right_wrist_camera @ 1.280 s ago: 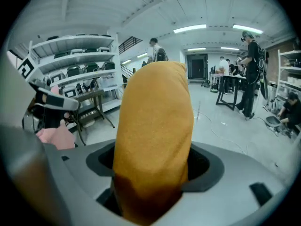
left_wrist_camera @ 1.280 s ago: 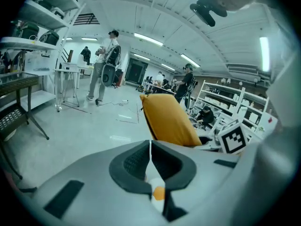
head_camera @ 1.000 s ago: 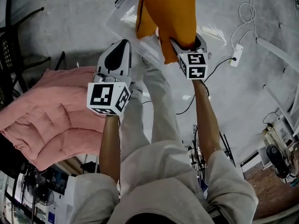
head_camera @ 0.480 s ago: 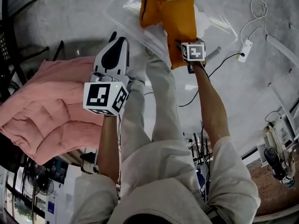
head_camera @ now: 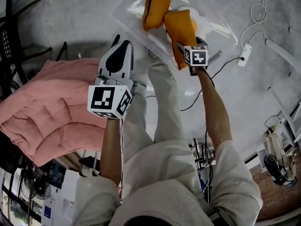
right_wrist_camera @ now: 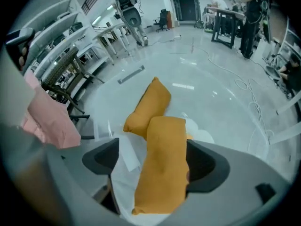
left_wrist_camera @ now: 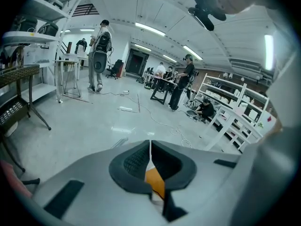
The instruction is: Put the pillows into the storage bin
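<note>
Jaws of right gripper (right_wrist_camera: 154, 161), just opening, are standing spread around orange fabric pillow (right_wrist_camera: 164, 126) over clear plastic storage bin (head_camera: 127, 18); withdraw vertically.

Two orange pillows (head_camera: 157, 4), in clear storage bin (head_camera: 133, 9)

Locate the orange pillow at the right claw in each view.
Head view: orange pillow, top centre, at the storage bin, just above the right claw.
Left gripper view: only an orange sliver behind the shut left claw; which pillow, unclear.
Right gripper view: bottom centre, between that claw's jaws, which have just been opening.
Shared landmark: pink pillow, left in head and right gripper views.
</note>
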Demonstrator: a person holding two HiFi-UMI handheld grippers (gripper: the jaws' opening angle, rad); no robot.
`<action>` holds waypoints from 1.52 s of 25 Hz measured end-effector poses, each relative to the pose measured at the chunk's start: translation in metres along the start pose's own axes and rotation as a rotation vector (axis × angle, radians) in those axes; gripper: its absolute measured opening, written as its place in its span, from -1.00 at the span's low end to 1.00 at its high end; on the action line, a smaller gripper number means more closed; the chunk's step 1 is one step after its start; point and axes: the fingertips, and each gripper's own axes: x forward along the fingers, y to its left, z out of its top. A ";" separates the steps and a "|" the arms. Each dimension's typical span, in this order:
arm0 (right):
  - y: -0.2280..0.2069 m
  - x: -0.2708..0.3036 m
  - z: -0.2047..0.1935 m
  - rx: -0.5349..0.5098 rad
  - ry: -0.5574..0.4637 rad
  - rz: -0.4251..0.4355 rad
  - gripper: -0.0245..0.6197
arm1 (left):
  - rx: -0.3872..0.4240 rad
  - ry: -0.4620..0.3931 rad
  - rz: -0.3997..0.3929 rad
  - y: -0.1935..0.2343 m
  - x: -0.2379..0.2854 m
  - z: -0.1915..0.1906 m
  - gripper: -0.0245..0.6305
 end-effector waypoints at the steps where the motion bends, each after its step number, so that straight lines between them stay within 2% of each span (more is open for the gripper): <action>1: 0.007 -0.010 0.009 -0.022 -0.037 0.006 0.44 | -0.001 -0.003 0.001 -0.001 -0.005 0.002 -0.87; 9: 0.096 -0.114 0.081 -0.215 -0.299 0.055 0.05 | -0.012 -0.040 0.049 0.012 -0.062 0.026 -0.88; 14: 0.160 -0.205 0.142 -0.318 -0.470 0.086 -0.35 | -0.017 -0.081 0.098 0.026 -0.108 0.054 -0.87; 20: 0.214 -0.304 0.198 -0.370 -0.591 0.065 -0.91 | -0.012 -0.129 0.142 0.029 -0.174 0.094 -0.87; 24: 0.245 -0.353 0.225 -0.434 -0.636 0.101 -0.93 | 0.004 -0.180 0.177 0.030 -0.217 0.128 -0.87; 29: 0.287 -0.406 0.226 -0.491 -0.639 0.144 -0.93 | -0.002 -0.213 0.227 0.029 -0.288 0.153 -0.88; 32: 0.328 -0.431 0.228 -0.541 -0.648 0.185 -0.93 | -0.037 -0.248 0.281 0.042 -0.338 0.157 -0.87; 38: 0.413 -0.466 0.242 -0.695 -0.693 0.265 -0.93 | -0.092 -0.328 0.438 0.069 -0.437 0.148 -0.88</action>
